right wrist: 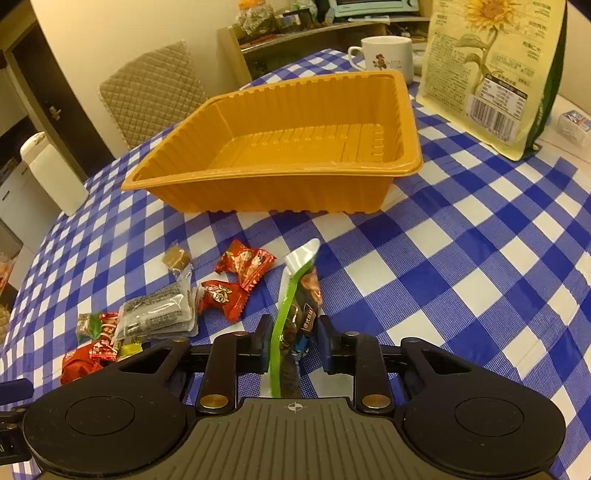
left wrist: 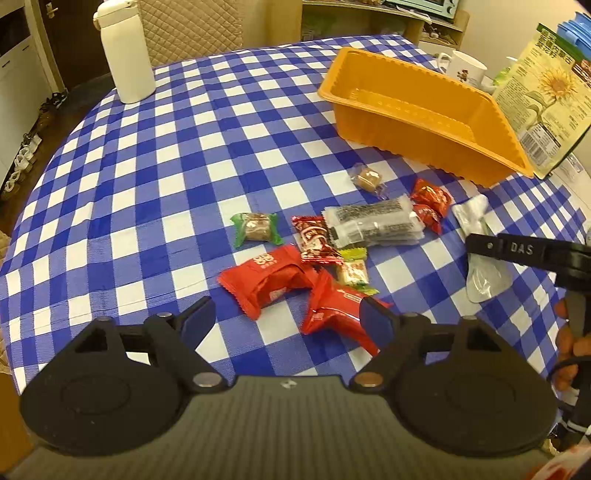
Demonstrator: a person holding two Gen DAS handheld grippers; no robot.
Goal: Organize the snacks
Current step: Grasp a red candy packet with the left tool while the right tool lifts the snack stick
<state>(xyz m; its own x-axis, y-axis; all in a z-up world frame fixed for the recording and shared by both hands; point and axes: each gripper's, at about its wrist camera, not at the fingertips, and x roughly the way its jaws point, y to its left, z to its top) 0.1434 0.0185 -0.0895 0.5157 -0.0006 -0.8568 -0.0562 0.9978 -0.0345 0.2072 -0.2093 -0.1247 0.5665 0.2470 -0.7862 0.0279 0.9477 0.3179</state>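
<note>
Checked cloth (right wrist: 461, 258), green-edged snack packet (right wrist: 295, 306) upright

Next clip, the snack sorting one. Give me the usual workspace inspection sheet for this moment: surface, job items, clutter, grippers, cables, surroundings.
Surface: table under a blue and white checked cloth.
Job's things: orange tray holds no snacks; loose snacks lie in front of it, among them two big red packets, a green-ended candy, a clear black-print packet and a brown candy.
Clutter: white bottle, mug, sunflower bag standing beside the tray.
Grippers: left gripper open above the red packets; right gripper shut on a green-edged snack pouch.
Cables: nothing seen.
Surroundings: quilted chair, shelf with a mint oven, shoes on the floor.
</note>
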